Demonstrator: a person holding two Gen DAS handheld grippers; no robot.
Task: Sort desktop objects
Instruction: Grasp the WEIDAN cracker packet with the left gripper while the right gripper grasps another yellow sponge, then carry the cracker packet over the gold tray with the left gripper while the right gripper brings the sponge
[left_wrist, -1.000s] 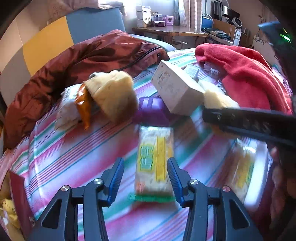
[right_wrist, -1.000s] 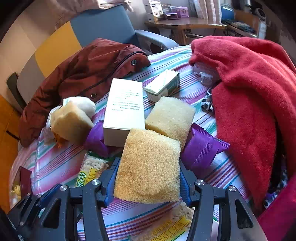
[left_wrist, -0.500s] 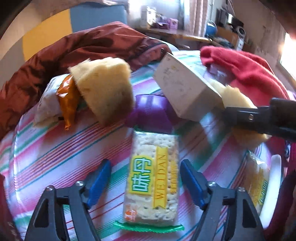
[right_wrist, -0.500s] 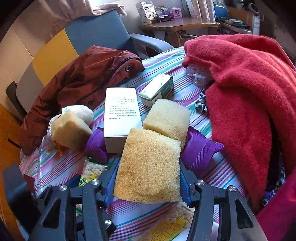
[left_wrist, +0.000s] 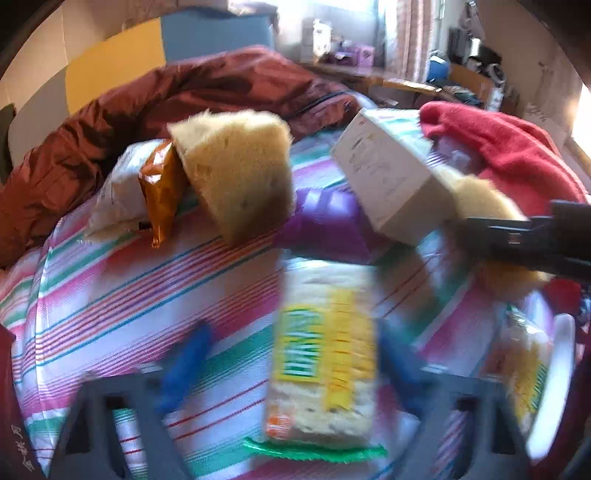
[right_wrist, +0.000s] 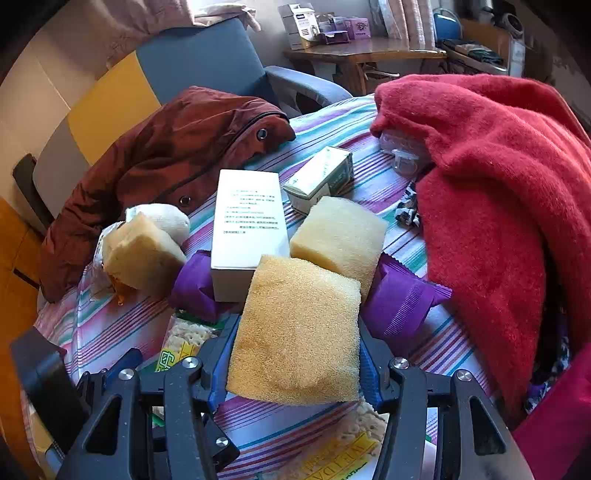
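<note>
My right gripper (right_wrist: 295, 365) is shut on a yellow sponge (right_wrist: 295, 328) and holds it above the striped cloth (right_wrist: 110, 325). My left gripper (left_wrist: 291, 362) is open, its blue fingers (left_wrist: 184, 362) blurred, either side of a cracker packet (left_wrist: 325, 362) that lies on the cloth (left_wrist: 129, 295). The packet also shows in the right wrist view (right_wrist: 181, 343). A second cracker packet (left_wrist: 528, 365) lies on a white plate (left_wrist: 554, 384) at the right. The right gripper's arm (left_wrist: 524, 240) crosses the left wrist view.
On the cloth lie two more sponges (right_wrist: 340, 236) (right_wrist: 140, 254), a white box (right_wrist: 247, 229), a small green box (right_wrist: 319, 177), purple wrappers (right_wrist: 402, 299) and an orange packet (left_wrist: 159, 192). A brown jacket (right_wrist: 166, 162) lies at the back left, a red blanket (right_wrist: 498, 184) on the right.
My left gripper has moved forward over the cracker packet and opened wider around it; its view is blurred with motion. The right gripper has kept the sponge, almost still.
</note>
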